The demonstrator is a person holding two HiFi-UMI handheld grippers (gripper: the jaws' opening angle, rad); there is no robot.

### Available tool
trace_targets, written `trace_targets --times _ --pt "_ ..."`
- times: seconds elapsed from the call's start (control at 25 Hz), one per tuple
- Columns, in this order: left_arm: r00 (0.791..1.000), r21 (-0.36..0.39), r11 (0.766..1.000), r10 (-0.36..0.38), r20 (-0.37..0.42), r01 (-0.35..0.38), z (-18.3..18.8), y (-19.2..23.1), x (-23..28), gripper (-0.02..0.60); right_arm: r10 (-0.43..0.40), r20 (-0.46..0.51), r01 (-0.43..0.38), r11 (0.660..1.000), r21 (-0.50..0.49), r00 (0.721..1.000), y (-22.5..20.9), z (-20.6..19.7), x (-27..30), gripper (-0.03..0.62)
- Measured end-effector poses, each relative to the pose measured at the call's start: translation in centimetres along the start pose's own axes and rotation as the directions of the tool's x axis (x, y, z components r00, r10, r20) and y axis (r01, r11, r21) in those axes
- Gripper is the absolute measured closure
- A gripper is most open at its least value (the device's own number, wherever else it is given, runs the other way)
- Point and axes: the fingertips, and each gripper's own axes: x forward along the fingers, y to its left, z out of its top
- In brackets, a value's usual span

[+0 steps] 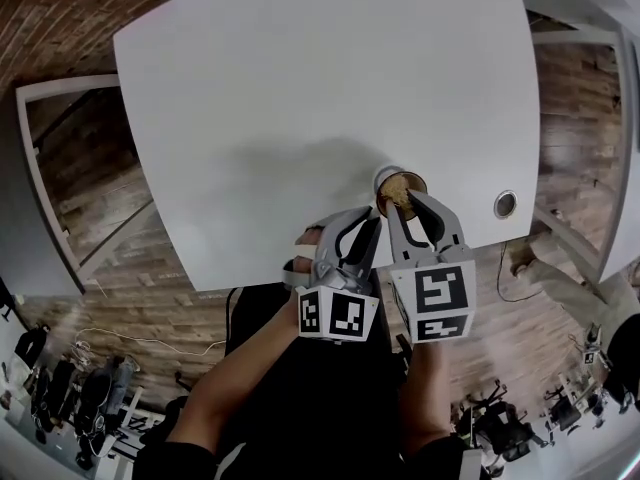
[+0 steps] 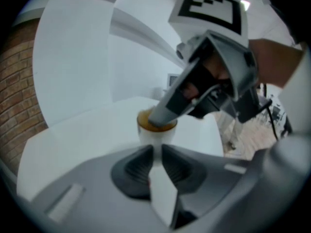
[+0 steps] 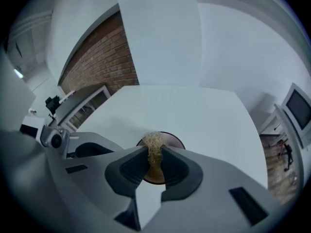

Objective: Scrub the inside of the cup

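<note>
Marker cubes [image 1: 432, 301] carry only black-and-white squares; no writing is legible anywhere. Right gripper [image 3: 154, 154] pinches a fibrous scourer [image 3: 154, 142] inside the cup [image 1: 387, 176], which stands near the counter [image 1: 300, 98] edge. Left gripper [image 2: 157, 150] stands narrow against the cup; whether it grips is unclear, so hard scrubbing might tip the cup off.

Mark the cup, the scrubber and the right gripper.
cup [image 2: 155, 137]: left gripper view, white outer wall below the rim.
scrubber [image 3: 155, 140]: right gripper view, fibre tuft above the jaws.
right gripper [image 3: 156, 150]: right gripper view, midway between its fingertips.
</note>
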Motion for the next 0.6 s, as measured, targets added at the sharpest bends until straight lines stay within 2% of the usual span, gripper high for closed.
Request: trace_targets --times 0.2,0.44,0.52,0.6 --pt "1.0 0.002 1.0 0.001 0.006 -0.001 0.1 0.0 0.0 0.523 -0.037 -0.12 0.025 0.995 -0.094 0.992 -0.1 -0.6 1.3 0.534" --pt "1.0 0.01 1.0 0.004 0.005 -0.004 -0.1 0.0 0.1 0.523 -0.077 -0.236 0.031 0.98 -0.195 0.969 -0.2 -1.1 2.2 0.534" --pt "1.0 0.005 1.0 0.004 0.003 -0.004 -0.1 0.0 0.0 0.523 -0.035 -0.22 -0.003 0.985 -0.171 0.975 0.2 -0.9 1.9 0.534" --pt "1.0 0.002 1.0 0.003 0.003 -0.003 -0.1 0.0 0.0 0.523 0.042 -0.151 -0.056 0.994 -0.09 0.988 0.6 -0.3 0.8 0.534"
